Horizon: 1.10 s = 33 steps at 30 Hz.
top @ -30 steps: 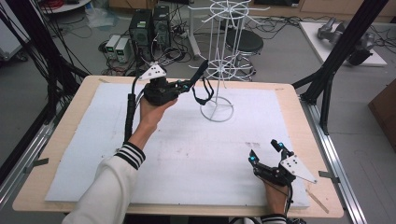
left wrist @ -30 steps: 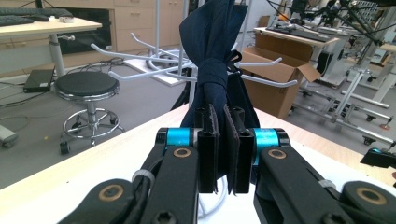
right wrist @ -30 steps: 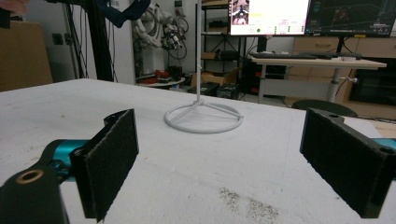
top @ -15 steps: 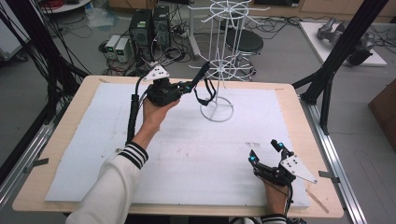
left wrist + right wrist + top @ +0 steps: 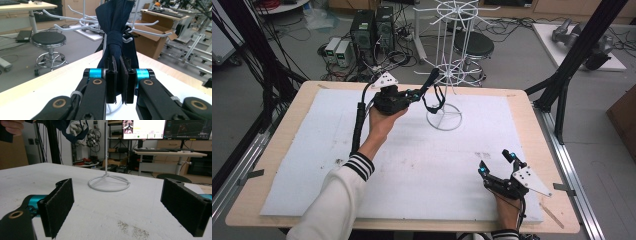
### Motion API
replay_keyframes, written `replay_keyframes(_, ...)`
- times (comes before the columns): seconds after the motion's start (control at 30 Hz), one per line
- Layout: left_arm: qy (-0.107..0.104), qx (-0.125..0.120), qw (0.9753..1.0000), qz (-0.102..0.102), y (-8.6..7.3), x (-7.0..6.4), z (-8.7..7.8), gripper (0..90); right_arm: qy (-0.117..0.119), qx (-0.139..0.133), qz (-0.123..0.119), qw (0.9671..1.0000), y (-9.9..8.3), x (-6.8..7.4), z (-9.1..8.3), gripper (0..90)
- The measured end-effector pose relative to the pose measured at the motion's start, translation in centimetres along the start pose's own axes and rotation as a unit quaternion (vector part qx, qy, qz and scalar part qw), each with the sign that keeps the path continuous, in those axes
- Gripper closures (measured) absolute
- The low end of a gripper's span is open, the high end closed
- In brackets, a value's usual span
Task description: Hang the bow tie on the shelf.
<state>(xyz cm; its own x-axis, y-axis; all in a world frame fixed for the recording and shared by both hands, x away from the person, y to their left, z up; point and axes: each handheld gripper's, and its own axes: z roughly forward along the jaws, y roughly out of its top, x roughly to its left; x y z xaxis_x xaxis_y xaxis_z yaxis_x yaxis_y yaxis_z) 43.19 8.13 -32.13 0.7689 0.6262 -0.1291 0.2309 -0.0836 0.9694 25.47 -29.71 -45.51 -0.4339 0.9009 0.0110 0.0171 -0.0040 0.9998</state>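
- Two hand-held grippers over a white foam sheet (image 5: 312, 150) on a wooden table (image 5: 277, 145), w/ a white wire rack (image 5: 444, 75) standing near the sheet's far edge, about mid-width.
- Left gripper (image 5: 120, 75): raised above the far part of the sheet, just left of the rack, jaws pinched nearly together on a dark navy cloth strap (image 5: 114, 32). In the high view the same left gripper (image 5: 428, 84) points at the rack's lower ring of hooks.
- Strap: knotted or bunched just past the jaw tips, upper part up among the white hooks (image 5: 140, 31); a loop hangs below beside the rack's pole. Can't tell whether any hook already carries it.
- Right gripper (image 5: 122, 207): low at the sheet's near right corner, jaws spread wide, nothing between them. Its view looks across bare foam to the rack's round base (image 5: 109, 183). High view shows the right gripper (image 5: 498, 165) well apart from the rack.
- Step in hand, as I judge it: hanging the strap on a hook, approx at the placing stage.
- Next move prob needs the loop eased over a hook tip, then the jaws opened only once the hook bears the weight; a thin prong is easy to miss.
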Motion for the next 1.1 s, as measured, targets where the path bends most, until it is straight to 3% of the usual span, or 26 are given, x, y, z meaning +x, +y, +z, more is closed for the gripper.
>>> replay_keyframes(0.3,0.005,0.006,1.0000,-0.005,-0.4,0.7,0.5,83.6,0.001,-0.001,0.003,1.0000,0.0,0.0,0.0,10.6)
replay_keyframes(0.5,0.007,0.018,0.9998,-0.008,-0.7,0.3,1.2,74.6,0.001,-0.001,0.003,1.0000,0.0,0.0,0.0,10.6)
replay_keyframes(0.63,0.029,0.029,0.9991,0.004,-1.1,0.1,1.4,46.1,0.000,-0.003,0.000,1.0000,0.0,-0.1,0.0,10.6)
replay_keyframes(0.67,0.037,0.028,0.9989,0.009,-1.2,0.0,1.3,32.9,0.001,-0.001,0.003,1.0000,0.0,0.0,0.0,10.6)
replay_keyframes(0.7,0.041,0.025,0.9988,0.013,-1.3,0.0,1.3,32.9,0.001,-0.001,0.003,1.0000,0.0,0.0,0.0,10.6)
replay_keyframes(0.73,0.044,0.020,0.9987,0.018,-1.5,0.0,1.0,23.6,0.001,-0.001,0.003,1.0000,0.0,0.0,0.0,10.6)
replay_keyframes(0.77,0.042,0.019,0.9987,0.023,-1.7,0.0,0.8,23.6,0.001,-0.001,0.003,1.0000,0.0,0.0,0.0,10.6)
replay_keyframes(0.8,0.039,0.016,0.9987,0.028,-2.0,0.0,0.4,15.8,0.000,0.000,0.000,1.0000,0.0,0.0,0.0,10.6)
replay_keyframes(0.9,0.029,0.007,0.9985,0.046,-2.8,-0.2,-1.0,15.2,0.000,-0.001,-0.001,1.0000,0.0,0.0,0.0,10.6)
replay_keyframes(1.0,0.020,-0.019,0.9984,0.049,-4.3,-0.4,-3.6,13.4,-0.001,-0.001,-0.002,1.0000,0.0,0.0,0.0,10.6)
replay_keyframes(1.1,0.021,-0.021,0.9977,0.061,-6.0,-0.5,-6.5,13.4,-0.001,-0.001,-0.003,1.0000,0.0,0.0,0.0,10.6)
